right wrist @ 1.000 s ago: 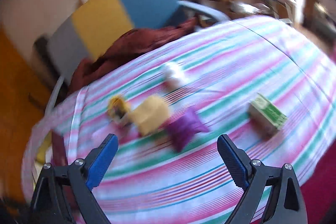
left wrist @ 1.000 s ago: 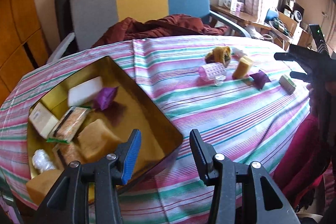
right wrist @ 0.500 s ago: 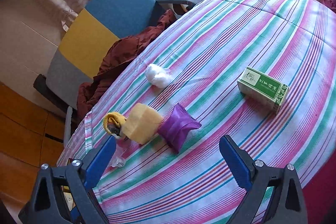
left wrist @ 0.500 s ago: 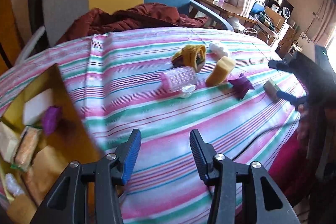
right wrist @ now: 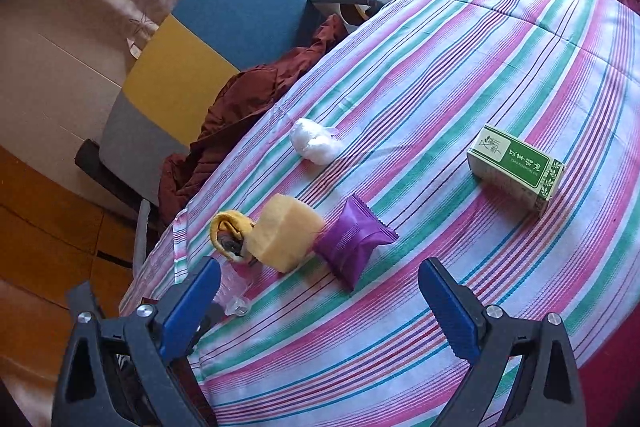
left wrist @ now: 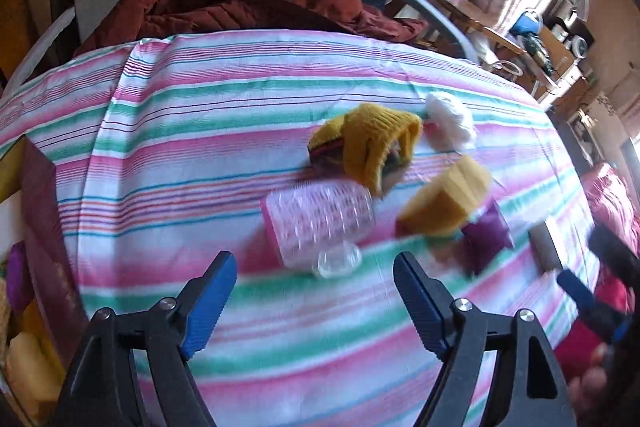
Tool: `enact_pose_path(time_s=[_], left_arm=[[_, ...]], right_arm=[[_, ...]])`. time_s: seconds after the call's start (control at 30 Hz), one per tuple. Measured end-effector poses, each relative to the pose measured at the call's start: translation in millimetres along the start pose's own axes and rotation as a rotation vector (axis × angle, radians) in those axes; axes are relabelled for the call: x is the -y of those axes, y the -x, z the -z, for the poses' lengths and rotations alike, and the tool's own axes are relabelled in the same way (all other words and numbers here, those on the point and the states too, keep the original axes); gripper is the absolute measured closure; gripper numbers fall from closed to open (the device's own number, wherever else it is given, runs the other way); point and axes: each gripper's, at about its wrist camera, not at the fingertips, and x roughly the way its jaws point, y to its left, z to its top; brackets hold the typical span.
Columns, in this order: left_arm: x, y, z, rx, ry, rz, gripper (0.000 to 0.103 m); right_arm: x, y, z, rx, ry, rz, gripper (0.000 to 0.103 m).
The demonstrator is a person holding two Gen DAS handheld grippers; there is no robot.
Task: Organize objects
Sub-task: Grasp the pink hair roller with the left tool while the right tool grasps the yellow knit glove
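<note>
With both jaws spread and empty, the left gripper [left wrist: 314, 277] should straddle the pink ribbed bottle [left wrist: 320, 217] lying on the table [left wrist: 180, 131], pinching its body squarely, not its slippery cap.

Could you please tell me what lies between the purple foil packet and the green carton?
Only bare striped tablecloth separates the purple foil packet from the green cardboard carton; the right wrist view shows this.

left gripper [left wrist: 314, 279]: we hold it low, its 2 blue pads wide apart, nothing between them | right gripper [right wrist: 320, 289]: we hold it up, its 2 blue pads wide apart too, nothing between them | our right hand [left wrist: 592, 393]: just peeks in
</note>
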Motion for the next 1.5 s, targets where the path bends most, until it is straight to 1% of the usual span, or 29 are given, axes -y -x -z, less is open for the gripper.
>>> enact_pose_path(time_s=[0.1,0.2,0.27,0.33,0.4,0.5,0.67,0.73,0.77,0.9,0.93,1.0,1.17,1.2,1.23,1.3,1.37,1.4,1.43,1.47,1.5], left_arm=[[1.9,-14.2,-11.7,-0.012,0.019,-0.034,0.019],[3.1,-29.1,-18.3,-0.037,0.046,-0.026,0.019],[2.7,-35.8,-21.4,-0.037,0.052,-0.048,0.019],[-0.2,-42.4,-22.1,-0.050,0.054,-0.042,0.019],[-2.8,-38.8,-18.8,-0.023,0.041,-0.030,0.029],[-9.4,-29.1,-4.7,-0.014,0.024,0.020,0.029],[-9.6,-6.2,41.2,0.021,-0.080,0.040,0.029],[-9.6,3.2,59.6,0.031,-0.107,0.059,0.029],[-9.8,6.7,66.6,0.038,-0.120,0.060,0.029],[-8.0,18.5,90.1,0.067,-0.173,0.084,0.029],[-7.6,20.8,95.2,0.079,-0.197,0.091,0.029],[-8.7,23.7,102.2,0.093,-0.215,0.106,0.029],[-11.4,24.2,106.5,0.111,-0.222,0.133,0.029],[-12.4,24.2,106.7,0.113,-0.220,0.139,0.029],[-13.1,24.8,107.5,0.115,-0.217,0.142,0.029],[-13.7,23.7,108.1,0.118,-0.210,0.148,0.029],[-12.1,21.4,107.8,0.124,-0.211,0.147,0.029],[-12.1,20.8,108.1,0.126,-0.212,0.147,0.029],[-12.1,20.7,108.5,0.128,-0.213,0.147,0.029],[-12.3,20.8,109.0,0.130,-0.214,0.148,0.029],[-12.8,21.3,109.7,0.132,-0.214,0.151,0.029]], right_arm=[[1.3,-1.4,-0.3,-0.008,-0.008,-0.011,0.003],[-0.3,-4.3,0.3,-0.022,-0.003,-0.014,0.003],[-1.6,-5.1,0.7,-0.024,0.002,-0.014,0.003],[-1.8,-6.0,1.1,-0.025,0.003,-0.009,0.003],[-1.3,-6.0,0.8,-0.024,0.004,-0.007,0.003],[-2.1,-6.9,0.3,-0.022,0.012,-0.002,0.003],[-11.2,-9.4,3.6,-0.034,0.068,0.000,0.003],[-22.2,-13.4,8.8,-0.071,0.128,-0.038,0.004],[-31.8,-16.0,14.2,-0.096,0.180,-0.061,0.006],[-62.4,-31.9,36.3,-0.204,0.344,-0.115,0.022],[-66.0,-37.2,40.8,-0.232,0.365,-0.118,0.023],[-71.6,-49.1,49.4,-0.300,0.394,-0.129,0.023],[-88.0,-71.5,63.3,-0.371,0.462,-0.113,0.023],[-91.6,-75.7,65.4,-0.381,0.473,-0.106,0.024],[-96.1,-81.9,69.0,-0.391,0.493,-0.093,0.028],[-102.2,-91.0,73.6,-0.417,0.521,-0.089,0.031],[-108.5,-101.3,78.9,-0.433,0.543,-0.086,0.036],[-111.7,-106.9,82.7,-0.434,0.561,-0.079,0.049],[-114.6,-110.4,86.1,-0.432,0.593,-0.062,0.067],[-117.3,-111.9,88.6,-0.414,0.629,-0.039,0.068],[-117.4,-109.9,88.4,-0.396,0.640,-0.040,0.073]])
